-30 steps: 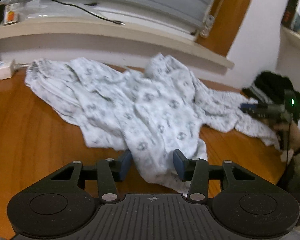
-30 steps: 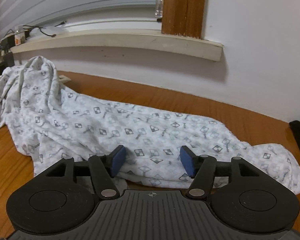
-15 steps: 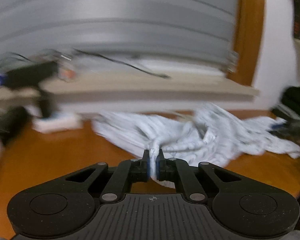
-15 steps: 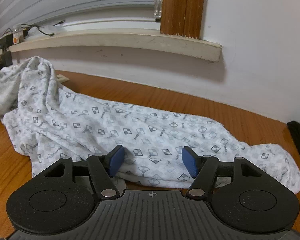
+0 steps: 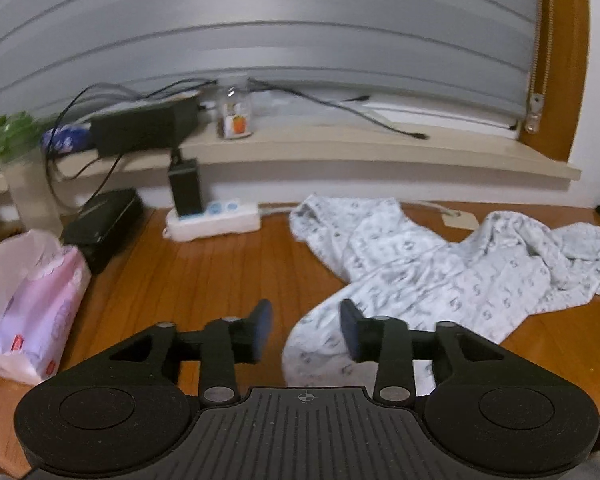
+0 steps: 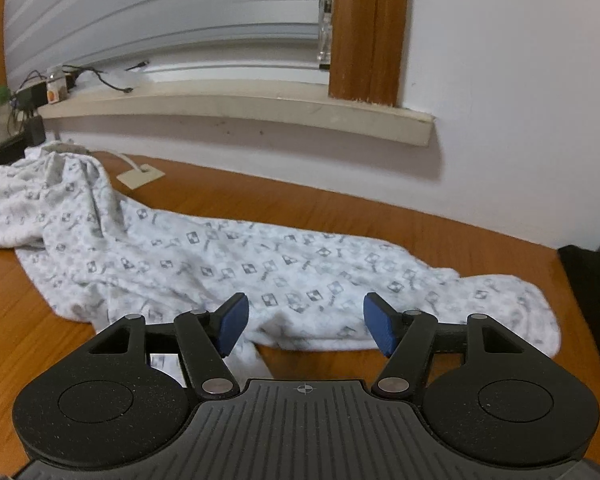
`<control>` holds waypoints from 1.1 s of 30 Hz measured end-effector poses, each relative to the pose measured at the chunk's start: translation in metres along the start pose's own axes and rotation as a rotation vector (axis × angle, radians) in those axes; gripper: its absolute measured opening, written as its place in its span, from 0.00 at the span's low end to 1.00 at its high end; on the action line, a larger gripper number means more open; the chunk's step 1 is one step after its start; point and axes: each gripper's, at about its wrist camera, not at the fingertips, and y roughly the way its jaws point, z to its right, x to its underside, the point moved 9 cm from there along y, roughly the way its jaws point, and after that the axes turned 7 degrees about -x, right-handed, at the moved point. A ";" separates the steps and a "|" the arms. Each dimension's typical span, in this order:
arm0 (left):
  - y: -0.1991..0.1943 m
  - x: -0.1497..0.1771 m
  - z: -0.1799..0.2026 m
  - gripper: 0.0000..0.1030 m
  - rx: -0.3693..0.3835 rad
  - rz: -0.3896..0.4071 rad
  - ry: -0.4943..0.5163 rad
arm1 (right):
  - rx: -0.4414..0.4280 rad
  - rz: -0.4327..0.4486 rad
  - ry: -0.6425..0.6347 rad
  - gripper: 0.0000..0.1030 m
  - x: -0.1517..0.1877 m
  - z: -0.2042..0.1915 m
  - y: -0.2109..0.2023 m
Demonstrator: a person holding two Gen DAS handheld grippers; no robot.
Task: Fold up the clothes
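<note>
Left gripper (image 5: 306,330): fingers opening, pads clear of cloth, garment hem under the right-hand pad. Right gripper (image 6: 304,322): fingers spread wide, nothing pinched, hovering over the garment's near edge. Patterned white garment (image 6: 260,264) lies crumpled along the wooden bench (image 5: 204,276), power strip (image 5: 214,220) behind.
</note>
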 end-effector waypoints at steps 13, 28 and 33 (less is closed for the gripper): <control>0.049 -0.039 0.153 0.53 0.255 0.053 0.133 | 0.081 -0.061 -0.006 0.62 0.018 0.028 -0.022; 0.113 -0.077 0.306 0.68 0.457 0.049 0.323 | 0.005 -0.072 -0.018 0.62 0.027 -0.004 -0.021; 0.126 -0.075 0.376 0.69 0.563 -0.001 0.420 | -0.011 -0.073 -0.011 0.62 0.032 -0.010 -0.033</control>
